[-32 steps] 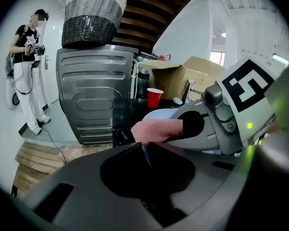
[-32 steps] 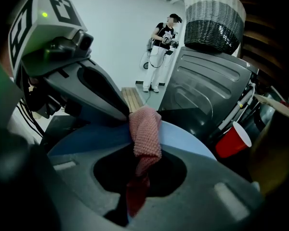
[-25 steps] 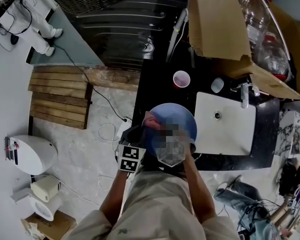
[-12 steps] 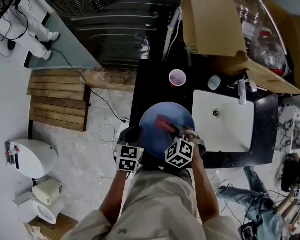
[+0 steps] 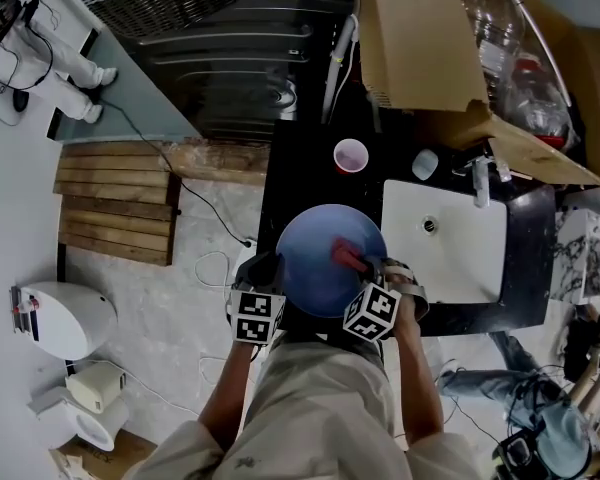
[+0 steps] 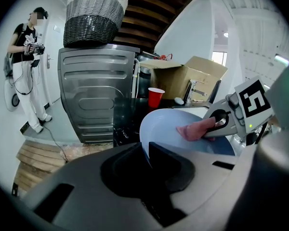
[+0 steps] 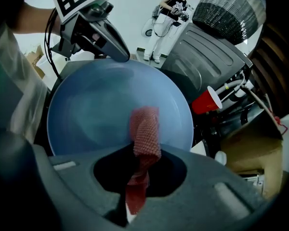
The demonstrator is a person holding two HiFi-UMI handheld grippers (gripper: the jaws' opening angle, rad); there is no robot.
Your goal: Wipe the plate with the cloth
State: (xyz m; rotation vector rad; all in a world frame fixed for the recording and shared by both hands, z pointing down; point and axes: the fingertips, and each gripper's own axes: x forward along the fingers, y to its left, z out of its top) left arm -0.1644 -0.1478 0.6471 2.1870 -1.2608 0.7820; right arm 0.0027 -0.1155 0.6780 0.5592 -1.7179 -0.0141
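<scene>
The left gripper's (image 6: 145, 158) jaws pinch the blue plate's (image 5: 315, 258) rim. The right gripper's (image 7: 138, 179) jaws clamp the pink cloth (image 7: 145, 129), its tail lost between them. A red cup (image 5: 350, 155) stands beyond on the counter (image 5: 300, 183).

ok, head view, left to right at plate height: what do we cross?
wooden slats → left gripper on the plate's left rim → plate → cloth on the plate's right half → sink

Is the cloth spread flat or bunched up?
Bunched: the cloth is a narrow roll in the right gripper, tip on the plate.
</scene>
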